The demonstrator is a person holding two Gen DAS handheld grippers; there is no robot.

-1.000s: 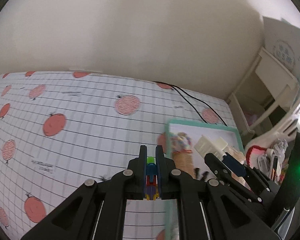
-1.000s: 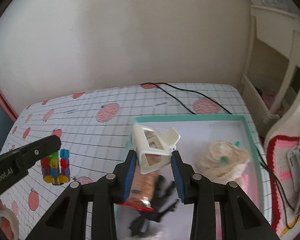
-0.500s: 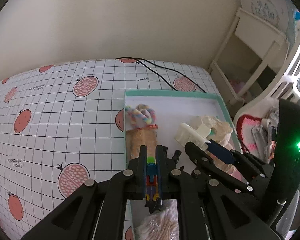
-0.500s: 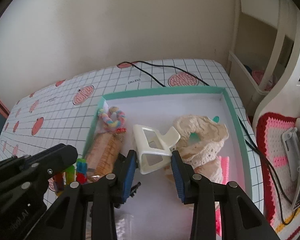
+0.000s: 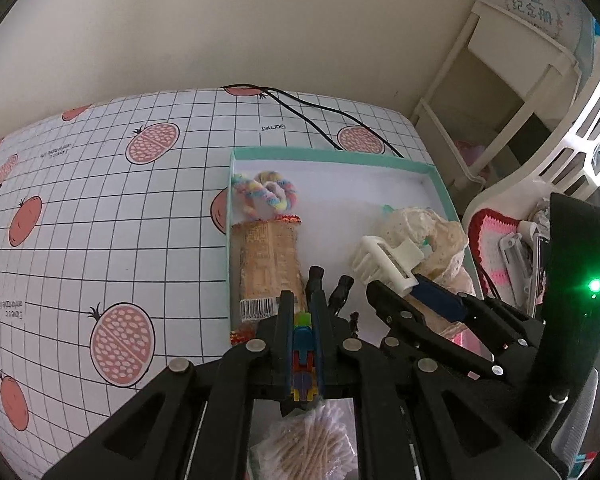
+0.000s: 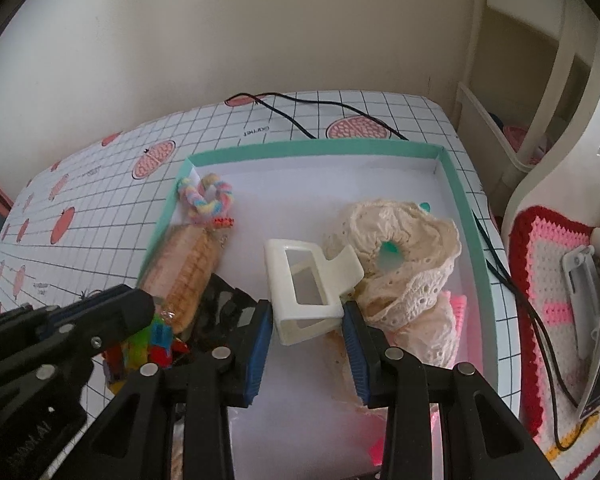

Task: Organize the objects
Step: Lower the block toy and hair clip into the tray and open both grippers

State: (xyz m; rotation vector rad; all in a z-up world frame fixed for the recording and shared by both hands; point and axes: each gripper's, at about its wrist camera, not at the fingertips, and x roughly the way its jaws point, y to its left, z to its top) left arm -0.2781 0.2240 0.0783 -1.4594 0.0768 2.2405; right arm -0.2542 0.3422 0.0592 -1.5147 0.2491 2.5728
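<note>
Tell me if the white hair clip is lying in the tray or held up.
Held up. The right tool grips the white hair clip between its blue pads, over the tray, beside the lace cloth.

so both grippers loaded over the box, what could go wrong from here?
1. The right gripper holds the white hair clip only by its near end; most of it sticks out past the fingers, so it could pivot or slip on release.
2. The left gripper with the colourful block toy hangs over the black clip and cracker pack; a drop could land on them.
3. The two grippers sit close together and could collide.
</note>
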